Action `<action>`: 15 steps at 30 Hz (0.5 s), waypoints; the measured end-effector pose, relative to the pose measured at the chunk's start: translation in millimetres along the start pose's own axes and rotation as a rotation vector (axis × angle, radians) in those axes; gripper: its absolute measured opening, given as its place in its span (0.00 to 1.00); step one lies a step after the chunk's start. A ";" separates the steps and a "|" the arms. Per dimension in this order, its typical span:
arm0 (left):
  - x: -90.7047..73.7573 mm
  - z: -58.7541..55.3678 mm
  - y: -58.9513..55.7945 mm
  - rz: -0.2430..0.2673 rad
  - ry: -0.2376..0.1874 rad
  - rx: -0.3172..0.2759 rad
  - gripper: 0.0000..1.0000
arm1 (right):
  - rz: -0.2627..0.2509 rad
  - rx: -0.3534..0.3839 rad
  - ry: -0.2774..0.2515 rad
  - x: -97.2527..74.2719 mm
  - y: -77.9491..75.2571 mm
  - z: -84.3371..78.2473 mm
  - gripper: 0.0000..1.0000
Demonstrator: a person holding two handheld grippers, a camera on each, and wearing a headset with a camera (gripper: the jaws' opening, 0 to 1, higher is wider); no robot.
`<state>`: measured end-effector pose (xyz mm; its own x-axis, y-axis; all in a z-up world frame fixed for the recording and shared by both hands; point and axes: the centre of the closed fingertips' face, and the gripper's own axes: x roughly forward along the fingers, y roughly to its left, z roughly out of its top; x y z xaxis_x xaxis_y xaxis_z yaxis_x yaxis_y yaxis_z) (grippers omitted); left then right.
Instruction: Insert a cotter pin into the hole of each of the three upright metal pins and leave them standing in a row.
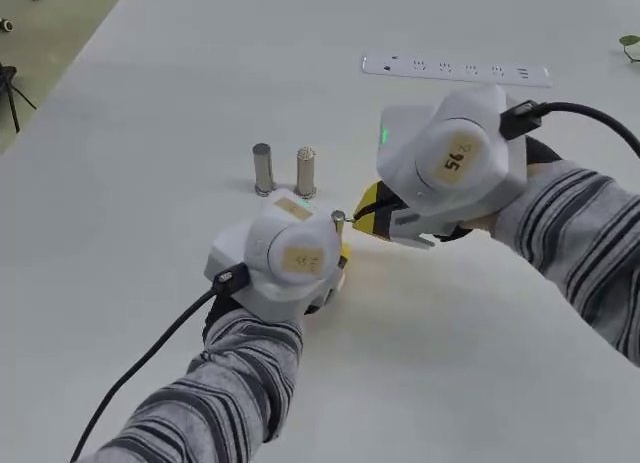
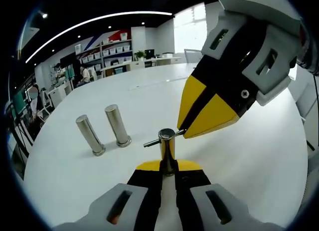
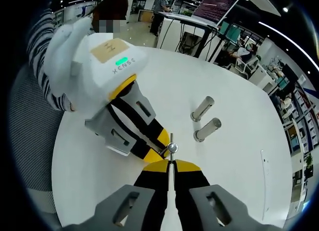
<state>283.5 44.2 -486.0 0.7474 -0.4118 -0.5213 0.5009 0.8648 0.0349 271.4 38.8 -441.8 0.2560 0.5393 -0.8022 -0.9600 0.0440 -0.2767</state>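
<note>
Left hand-held gripper (image 2: 168, 167) clamps the upright metal pin (image 2: 167, 148) on the bench (image 2: 239, 161). Right hand-held gripper (image 3: 171, 163) pinches the cotter pin (image 2: 152, 142), which pokes through the pin's hole. Second metal pin (image 2: 117, 125) and third metal pin (image 2: 90, 135) stand together beyond.

White table (image 1: 150, 133): upright pin (image 1: 263, 169), second pin (image 1: 306, 172), power strip (image 1: 455, 70).

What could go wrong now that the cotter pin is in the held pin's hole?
1. The right gripper pinches the cotter pin only at its tips; pushing sideways may tilt the metal pin, held low by the left gripper.
2. A second pin and a third pin stand close beyond it; swinging either gripper that way could topple them.
</note>
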 end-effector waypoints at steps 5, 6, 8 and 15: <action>0.0 0.0 0.0 -0.003 0.002 0.003 0.05 | 0.003 0.006 -0.008 1.0 0.2 3.7 0.00; 0.1 0.0 0.1 -0.005 0.003 0.005 0.05 | 0.003 0.008 -0.010 1.3 0.1 4.3 0.00; 0.0 0.0 0.0 -0.006 0.004 0.004 0.05 | 0.004 0.011 -0.012 1.3 0.2 4.7 0.00; 0.9 0.0 0.2 -0.010 0.006 0.009 0.05 | 0.005 0.025 -0.012 1.6 -0.8 4.3 0.00</action>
<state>284.3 43.9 -486.5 0.7394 -0.4189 -0.5271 0.5124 0.8580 0.0368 272.1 43.3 -440.6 0.2496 0.5500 -0.7969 -0.9638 0.0617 -0.2593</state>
